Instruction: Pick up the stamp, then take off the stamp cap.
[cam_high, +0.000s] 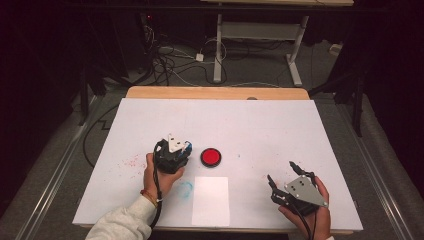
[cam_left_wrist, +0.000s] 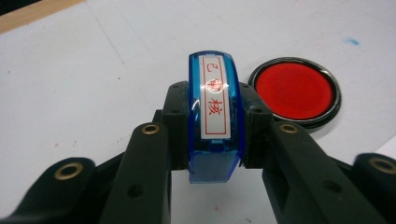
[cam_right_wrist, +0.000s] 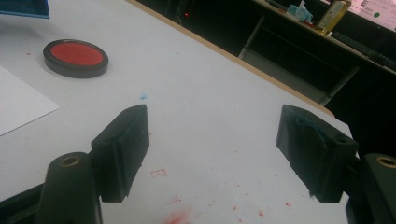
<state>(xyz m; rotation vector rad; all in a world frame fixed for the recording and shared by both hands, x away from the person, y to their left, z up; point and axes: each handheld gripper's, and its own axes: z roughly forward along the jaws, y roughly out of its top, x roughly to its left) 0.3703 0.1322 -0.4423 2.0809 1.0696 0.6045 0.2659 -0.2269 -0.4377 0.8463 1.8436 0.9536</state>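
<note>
At centre-left of high view, left tool (cam_high: 174, 150) gripping blue stamp (cam_left_wrist: 215, 116), jaws clamped on its sides, hovering beside red ink pad (cam_high: 211, 157). Right tool (cam_high: 286, 184) sitting lower right, jaws spread, holding nothing. White paper (cam_high: 210, 201) lying unmarked on worktop (cam_high: 260, 125). Judgement: stamp picked up; inking and stamping remaining.

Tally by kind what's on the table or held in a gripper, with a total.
Blue stamp, clamped in the left gripper: 1
Red ink pad: 1
White paper sheet: 1
Total: 3
The right gripper holds nothing.
</note>
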